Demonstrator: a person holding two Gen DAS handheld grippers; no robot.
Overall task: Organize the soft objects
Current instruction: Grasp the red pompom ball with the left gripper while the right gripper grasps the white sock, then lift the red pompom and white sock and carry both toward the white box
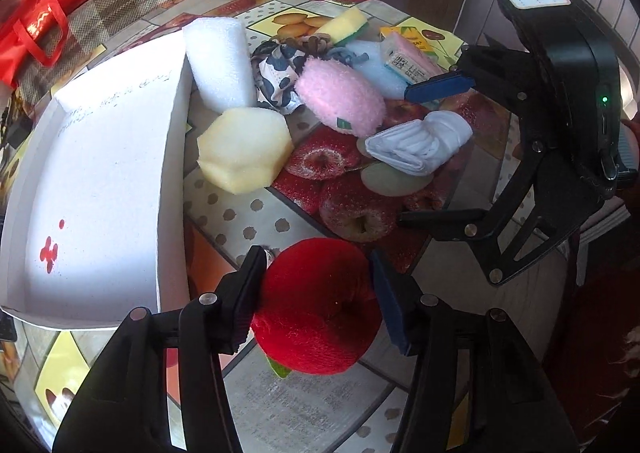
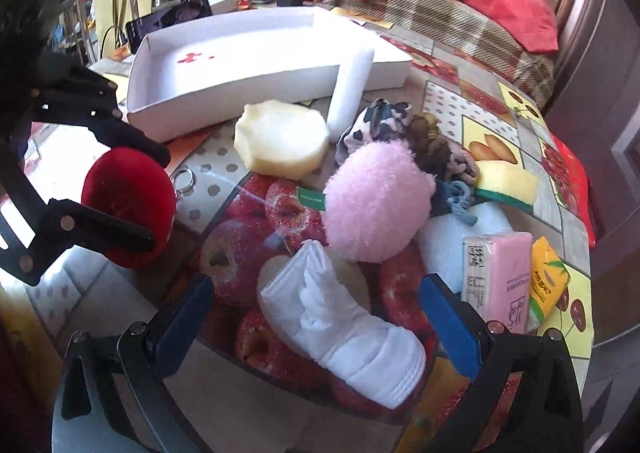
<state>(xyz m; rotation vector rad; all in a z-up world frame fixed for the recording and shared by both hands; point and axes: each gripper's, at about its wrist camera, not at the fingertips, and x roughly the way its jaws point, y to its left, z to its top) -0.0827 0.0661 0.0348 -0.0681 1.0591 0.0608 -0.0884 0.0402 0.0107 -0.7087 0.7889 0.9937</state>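
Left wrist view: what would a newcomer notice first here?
The red plush apple clamped in the left gripper, low and central. Behind it sits a heap of soft things led by a pink fluffy ball, with an empty white box to the left.

Both wrist views close, angled down over table (image 1: pixel 248 213); share soft pile, white box (image 2: pixel 224 93).
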